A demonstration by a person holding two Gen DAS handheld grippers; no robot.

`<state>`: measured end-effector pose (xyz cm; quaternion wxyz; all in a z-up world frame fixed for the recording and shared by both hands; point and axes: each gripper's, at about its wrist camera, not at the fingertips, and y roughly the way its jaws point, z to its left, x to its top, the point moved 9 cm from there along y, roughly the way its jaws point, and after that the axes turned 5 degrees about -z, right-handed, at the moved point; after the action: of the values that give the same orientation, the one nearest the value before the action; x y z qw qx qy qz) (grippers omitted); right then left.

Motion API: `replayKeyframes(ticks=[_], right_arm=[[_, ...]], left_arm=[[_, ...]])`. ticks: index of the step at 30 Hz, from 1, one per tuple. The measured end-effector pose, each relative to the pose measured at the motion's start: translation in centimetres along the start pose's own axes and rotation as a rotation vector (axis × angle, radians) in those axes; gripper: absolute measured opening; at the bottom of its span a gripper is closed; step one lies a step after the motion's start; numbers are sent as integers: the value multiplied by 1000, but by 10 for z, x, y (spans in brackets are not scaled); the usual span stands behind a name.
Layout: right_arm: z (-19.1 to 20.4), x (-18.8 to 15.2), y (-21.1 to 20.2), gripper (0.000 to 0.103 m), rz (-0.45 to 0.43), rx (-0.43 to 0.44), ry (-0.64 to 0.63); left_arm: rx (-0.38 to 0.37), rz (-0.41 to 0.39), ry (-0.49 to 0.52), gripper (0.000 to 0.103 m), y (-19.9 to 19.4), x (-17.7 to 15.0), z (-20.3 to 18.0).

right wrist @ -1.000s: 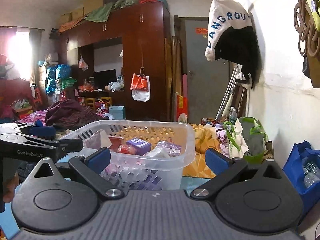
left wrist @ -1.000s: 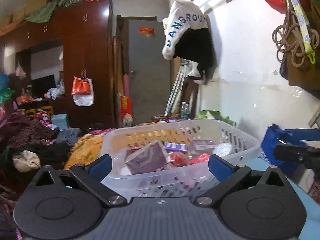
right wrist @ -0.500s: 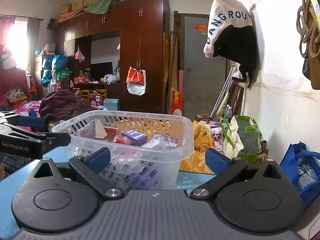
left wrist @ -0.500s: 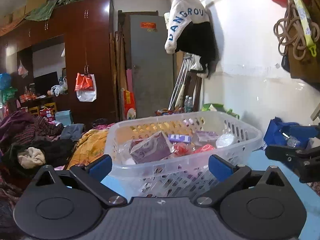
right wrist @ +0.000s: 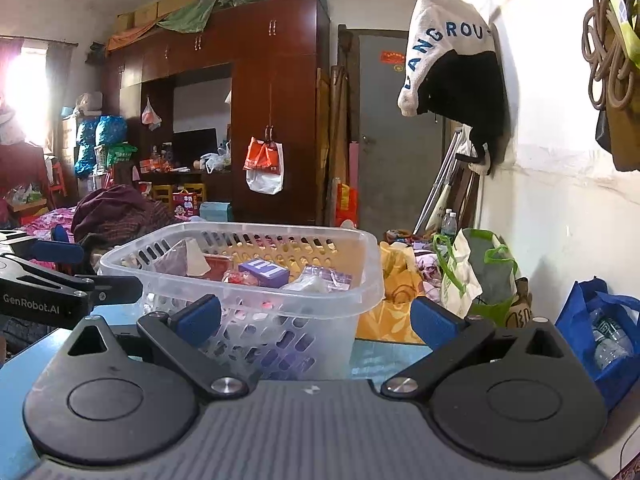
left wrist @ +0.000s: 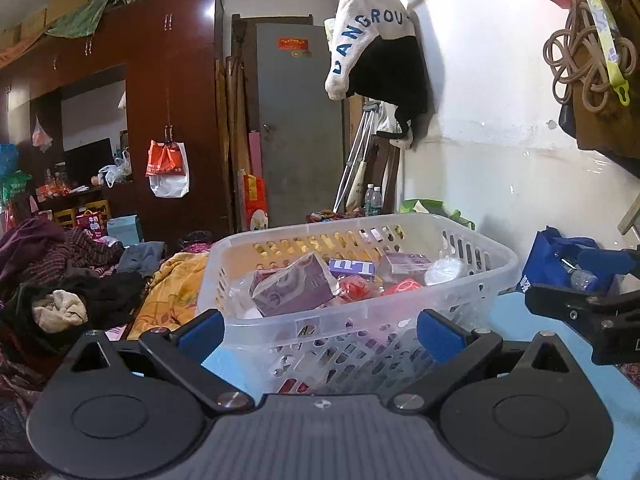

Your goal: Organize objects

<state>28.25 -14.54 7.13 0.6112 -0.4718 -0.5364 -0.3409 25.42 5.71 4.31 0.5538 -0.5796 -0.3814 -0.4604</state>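
While both tongs are hovering low over the blue table (left wrist: 516, 312), a clear plastic basket (left wrist: 360, 312) is sitting right in front of them, stuffed with packets. The left gripper (left wrist: 320, 330) is spreading its blue-padded fingers (left wrist: 200, 330) wide, with nothing between them, and the basket's near wall is filling the gap just ahead of the pads. Inside the basket, a purple pouch (left wrist: 292, 288) is leaning nearest the left tongs, with a small purple box (left wrist: 352, 267) lying behind it. The right gripper (right wrist: 316, 318) is also standing wide and empty; the basket is sitting ahead of its left finger (right wrist: 198, 316), while its right finger is pointing past the basket's corner toward a yellow cloth (right wrist: 394, 292). Further to the right of those tongs, a blue bag (right wrist: 600, 320) is slumping against the white wall
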Motion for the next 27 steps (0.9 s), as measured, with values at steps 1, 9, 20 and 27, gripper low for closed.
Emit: replayKeyframes(ticks=[1, 9, 20, 27], right_arm=[[0, 0, 0, 103, 2, 0, -2], [2, -3, -2, 103, 10, 8, -1], [4, -3, -6, 103, -15, 6, -21], [1, -3, -7, 103, -18, 2, -16]], left_arm=[[-1, -1, 0, 103, -1, 0, 0], [-7, 6, -3, 103, -1, -1, -3], [-14, 10, -2, 103, 0, -2, -6], [-13, 19, -4, 103, 1, -4, -6]])
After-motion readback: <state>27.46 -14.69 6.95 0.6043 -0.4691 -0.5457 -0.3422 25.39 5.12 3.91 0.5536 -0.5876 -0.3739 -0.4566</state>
